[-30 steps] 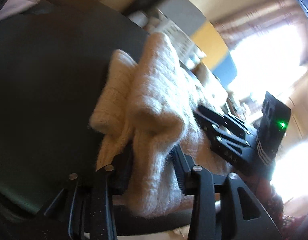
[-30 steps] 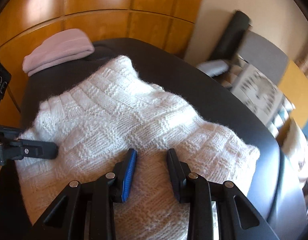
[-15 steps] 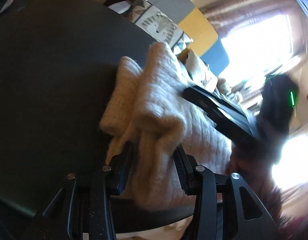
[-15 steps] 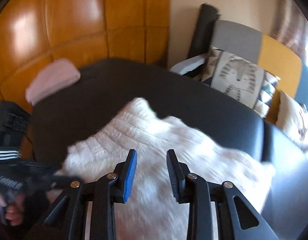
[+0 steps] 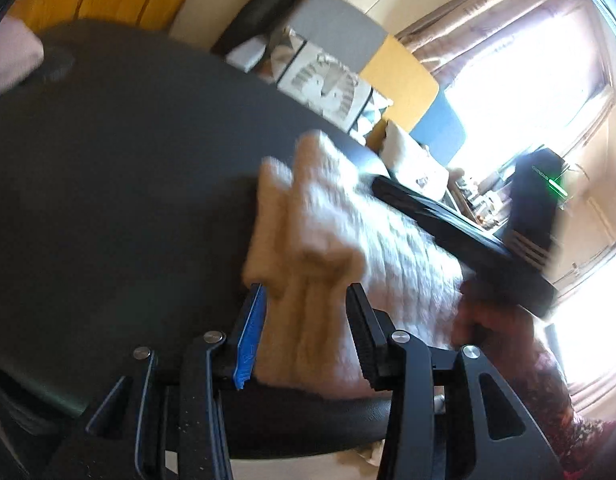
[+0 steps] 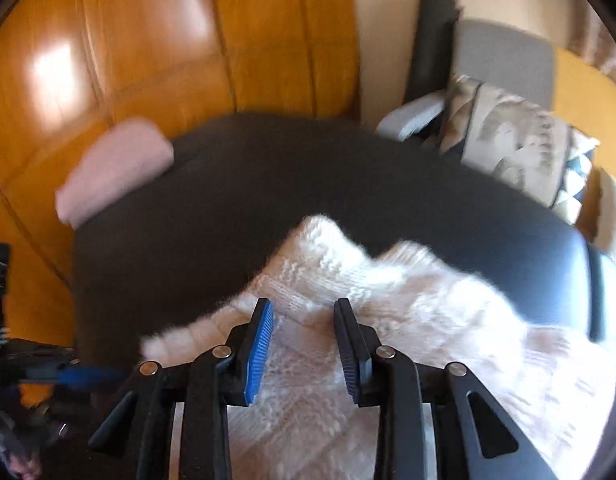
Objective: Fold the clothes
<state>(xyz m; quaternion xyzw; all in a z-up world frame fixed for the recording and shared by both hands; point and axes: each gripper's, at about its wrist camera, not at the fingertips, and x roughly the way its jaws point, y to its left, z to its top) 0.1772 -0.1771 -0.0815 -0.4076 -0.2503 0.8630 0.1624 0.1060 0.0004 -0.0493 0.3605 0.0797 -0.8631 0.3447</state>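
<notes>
On the dark table [image 6: 236, 208], a cream knitted sweater [image 6: 408, 320] is spread, with its near part bunched into thick folds. In the left wrist view, a doubled fold of the sweater [image 5: 308, 280] is seen gathered between the two fingers of the left gripper [image 5: 304, 308], the blue pad on one side and the black ribbed pad on the other, both pressed against the knit; the gripper is pinching the sweater. The held fold is lifted off the table, while the rest of the garment trails away toward the far edge. The picture is blurred.

In the right wrist view, the fingers of the right gripper [image 6: 304, 320] are set on either side of a raised ridge of the same sweater. Its jaws are opening at this moment, with knit lying between them; whether the pads press on the fabric cannot be told, since the cloth there is blurred. From the left wrist view, the right gripper [image 5: 468, 236] is seen as a long black body lying across the sweater, held by a hand [image 5: 488, 312] in a patterned sleeve [image 5: 556, 392].

At the far left corner of the table, a folded pink garment [image 6: 112, 168] is lying. Beyond the table, an orange wooden panel wall [image 6: 148, 40] and a chair with a patterned cushion [image 6: 516, 140] are visible.
</notes>
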